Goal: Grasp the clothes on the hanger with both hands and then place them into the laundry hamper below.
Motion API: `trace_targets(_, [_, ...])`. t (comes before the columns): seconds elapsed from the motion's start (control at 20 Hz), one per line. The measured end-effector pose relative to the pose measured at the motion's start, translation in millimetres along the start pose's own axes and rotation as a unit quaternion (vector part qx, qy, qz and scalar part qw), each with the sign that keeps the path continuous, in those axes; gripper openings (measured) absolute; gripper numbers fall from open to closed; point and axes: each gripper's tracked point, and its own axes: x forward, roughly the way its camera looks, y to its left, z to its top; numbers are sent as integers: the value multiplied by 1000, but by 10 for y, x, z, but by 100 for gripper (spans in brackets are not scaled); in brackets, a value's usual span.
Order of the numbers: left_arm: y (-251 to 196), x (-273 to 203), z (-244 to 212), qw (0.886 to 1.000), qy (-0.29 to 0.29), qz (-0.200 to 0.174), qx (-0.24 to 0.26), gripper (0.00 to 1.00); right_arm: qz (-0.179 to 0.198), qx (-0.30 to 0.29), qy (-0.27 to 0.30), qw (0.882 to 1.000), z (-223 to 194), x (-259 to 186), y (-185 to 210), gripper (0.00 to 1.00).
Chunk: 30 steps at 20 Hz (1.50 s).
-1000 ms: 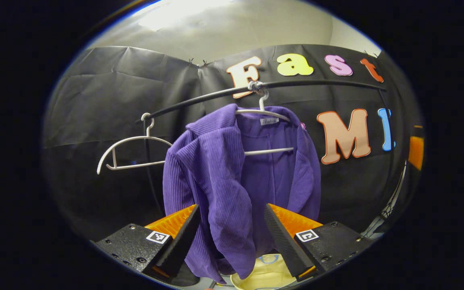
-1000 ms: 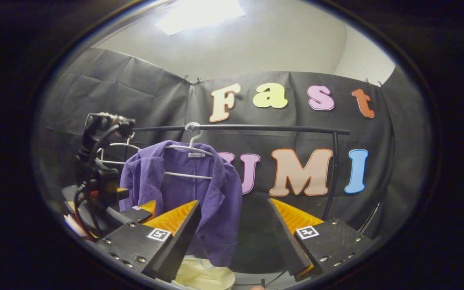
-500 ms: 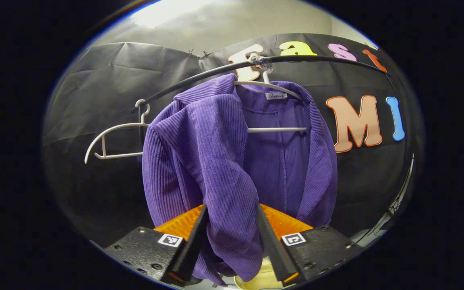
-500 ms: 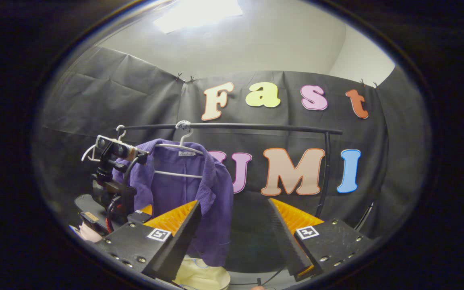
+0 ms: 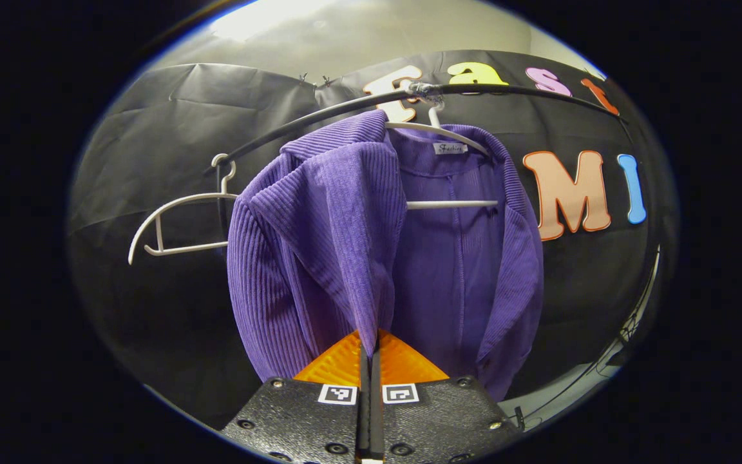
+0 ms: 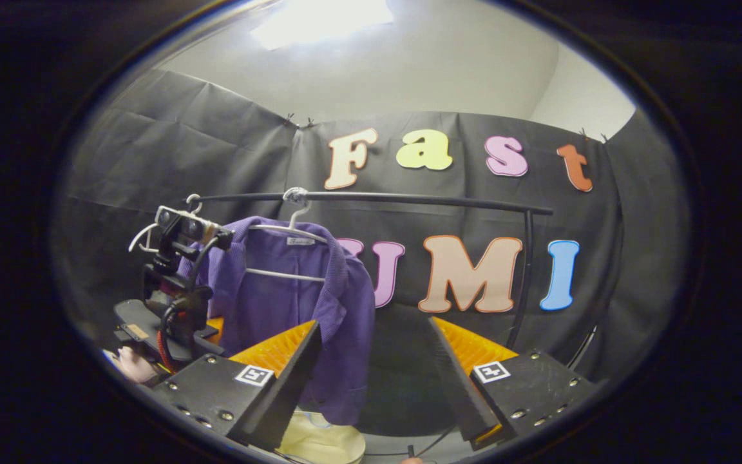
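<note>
Jacket: purple ribbed jacket (image 5: 319, 238), soft, probably light, on white hanger (image 5: 451, 135).
Left gripper (image 5: 369, 361): clamped on near lapel fold.
Right gripper (image 6: 371, 361): fingers apart, well right of the jacket.
Hold: far lapel.

Purple ribbed jacket (image 5: 371, 238) hangs above cream hamper (image 6: 323, 441).

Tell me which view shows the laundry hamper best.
The right gripper view: the pale laundry hamper peeks out at the bottom, under the purple jacket, between the open right gripper fingers. In the left gripper view, I can't make it out.
</note>
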Motion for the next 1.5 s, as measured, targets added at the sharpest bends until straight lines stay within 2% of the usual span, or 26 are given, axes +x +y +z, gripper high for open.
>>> trace_targets(0.4, [197,-296,307,1000,-21,0,-7,0,39,3,5,999,-158,271,270,96])
trace_targets(0.85, [651,-488,685,998,-57,41,-6,1,102,15,13,995,-456,741,800,97])
trace_targets(1.3, [1022,-602,870,994,-75,80,-1,0,101,16,56,993,-1098,1553,1158,97])
trace_targets(1.5, [1153,-622,947,992,-81,94,0,2,86,14,85,993,-1422,1791,1213,96])
